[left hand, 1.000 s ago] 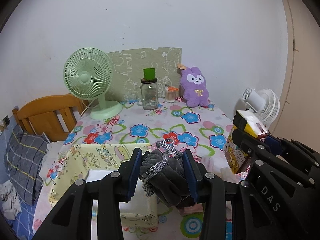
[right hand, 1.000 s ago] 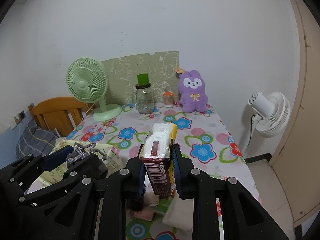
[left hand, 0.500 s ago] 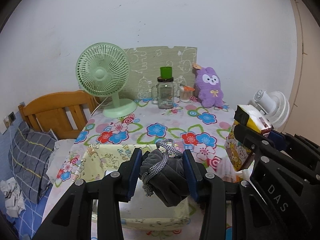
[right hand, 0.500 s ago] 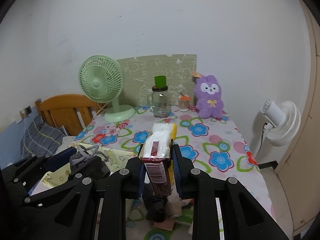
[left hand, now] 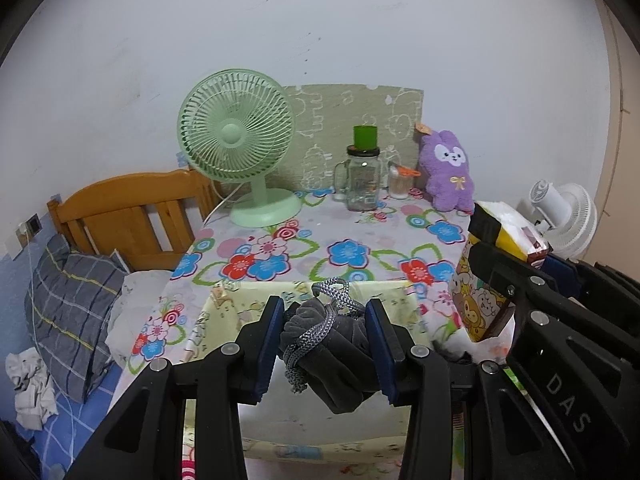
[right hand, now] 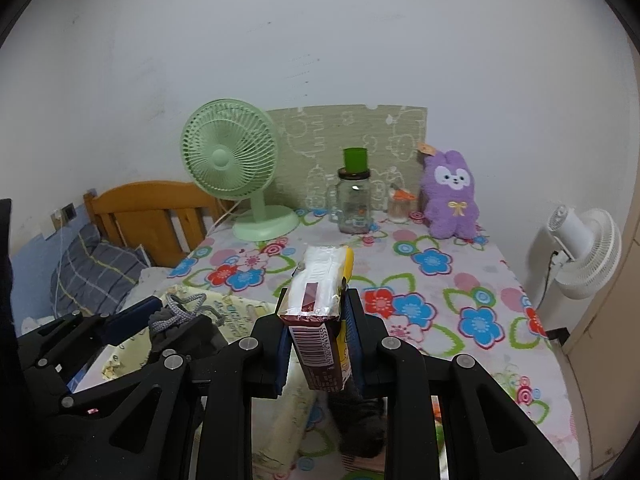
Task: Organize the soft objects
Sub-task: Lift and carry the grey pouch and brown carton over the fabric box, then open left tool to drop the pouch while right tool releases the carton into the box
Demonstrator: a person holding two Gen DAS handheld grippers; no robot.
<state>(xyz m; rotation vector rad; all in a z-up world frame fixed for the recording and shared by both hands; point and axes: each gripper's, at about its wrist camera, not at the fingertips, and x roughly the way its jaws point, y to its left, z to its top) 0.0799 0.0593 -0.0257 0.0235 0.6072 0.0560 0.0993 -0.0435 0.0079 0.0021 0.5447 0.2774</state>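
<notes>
Two grippers hover at the near edge of the floral table (right hand: 472, 292), its middle bare up to the green fan (left hand: 236, 148). Left gripper (left hand: 326, 334) clamps a grey drawstring pouch (left hand: 332, 356) above the yellow fabric box (left hand: 224, 300); right gripper (right hand: 318, 334) pinches a barcoded tissue pack (right hand: 320, 300). "DAS" marks one gripper arm.

A matt grey velvety cloth pouch (left hand: 340, 344) with a braided cord is shown. The tissue pack (right hand: 320, 296) is wrapped in glossy plastic film. The headboard (left hand: 132, 216) is of varnished wood; the jar (left hand: 362, 180) is of clear glass.
</notes>
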